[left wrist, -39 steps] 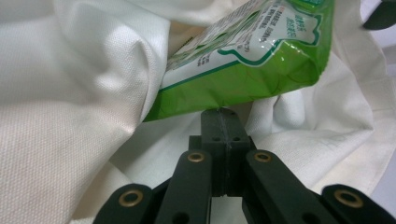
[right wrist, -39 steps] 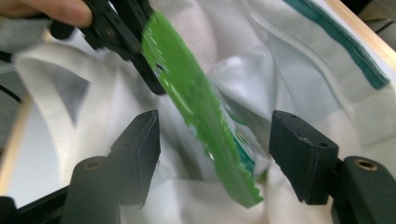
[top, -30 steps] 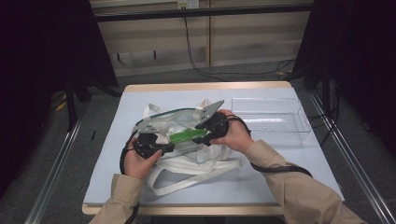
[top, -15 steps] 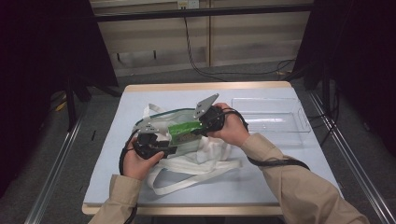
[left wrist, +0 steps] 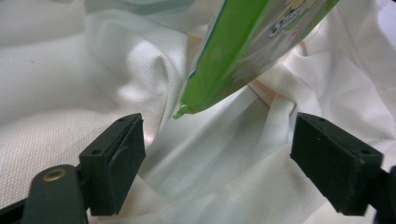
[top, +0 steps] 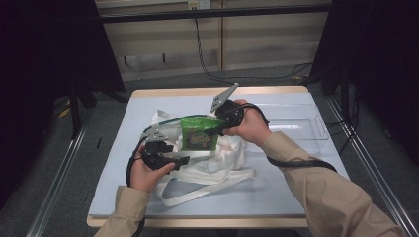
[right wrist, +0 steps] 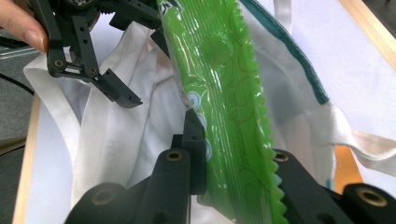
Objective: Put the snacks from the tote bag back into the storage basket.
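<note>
A green snack packet [top: 199, 136] hangs over the mouth of a white cloth tote bag [top: 222, 155] in the middle of the table. My right gripper [top: 212, 129] is shut on the packet's edge; in the right gripper view the packet [right wrist: 219, 70] runs up between its jaws [right wrist: 224, 140]. My left gripper [top: 179, 153] is low at the bag's left side, open, with nothing between its fingers. In the left gripper view its jaws [left wrist: 219, 149] stand wide apart over the bag's fabric [left wrist: 70, 93], and the packet's lower corner [left wrist: 224, 70] hangs just above them.
A clear plastic tray [top: 301, 126] lies at the back right of the pale blue table [top: 306, 197]. The bag's long straps [top: 197, 185] trail toward the front edge. The left gripper [right wrist: 88, 60] shows at the upper left of the right gripper view.
My right gripper has risen with the packet, which now hangs more upright above the bag. The left gripper has stayed near the bag's left side.
</note>
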A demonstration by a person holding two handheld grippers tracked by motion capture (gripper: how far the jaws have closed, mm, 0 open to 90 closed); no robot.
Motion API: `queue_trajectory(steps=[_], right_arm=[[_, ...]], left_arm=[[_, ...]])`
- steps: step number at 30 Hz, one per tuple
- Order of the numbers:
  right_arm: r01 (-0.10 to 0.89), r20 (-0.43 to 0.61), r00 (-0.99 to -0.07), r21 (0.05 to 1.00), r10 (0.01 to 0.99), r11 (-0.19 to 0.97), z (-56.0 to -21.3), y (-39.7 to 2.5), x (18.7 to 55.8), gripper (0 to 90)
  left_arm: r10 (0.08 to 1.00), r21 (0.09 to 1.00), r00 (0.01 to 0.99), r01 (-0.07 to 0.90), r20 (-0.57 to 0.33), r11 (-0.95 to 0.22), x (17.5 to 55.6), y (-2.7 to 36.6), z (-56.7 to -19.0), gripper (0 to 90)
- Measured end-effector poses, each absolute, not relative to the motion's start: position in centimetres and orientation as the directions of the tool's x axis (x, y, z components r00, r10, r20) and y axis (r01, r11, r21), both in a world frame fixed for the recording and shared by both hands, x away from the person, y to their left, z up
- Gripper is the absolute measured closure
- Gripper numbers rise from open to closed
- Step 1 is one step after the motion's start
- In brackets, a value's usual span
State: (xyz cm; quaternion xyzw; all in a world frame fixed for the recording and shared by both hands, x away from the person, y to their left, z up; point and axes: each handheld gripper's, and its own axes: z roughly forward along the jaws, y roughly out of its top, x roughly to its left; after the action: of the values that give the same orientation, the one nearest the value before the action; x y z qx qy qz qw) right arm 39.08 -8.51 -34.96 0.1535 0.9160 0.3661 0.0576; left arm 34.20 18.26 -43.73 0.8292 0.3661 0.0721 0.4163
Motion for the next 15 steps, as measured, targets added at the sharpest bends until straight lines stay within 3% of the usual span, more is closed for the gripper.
queue_trajectory(steps=[15], right_arm=[[0.265, 0.071, -0.952, 0.677, 0.297, 0.687, -32.0, -10.7, 38.5, 79.5]], left_arm=[[0.651, 0.747, 0.737, 0.534, -0.182, -0.396, 34.1, 17.9, -43.7, 8.4]])
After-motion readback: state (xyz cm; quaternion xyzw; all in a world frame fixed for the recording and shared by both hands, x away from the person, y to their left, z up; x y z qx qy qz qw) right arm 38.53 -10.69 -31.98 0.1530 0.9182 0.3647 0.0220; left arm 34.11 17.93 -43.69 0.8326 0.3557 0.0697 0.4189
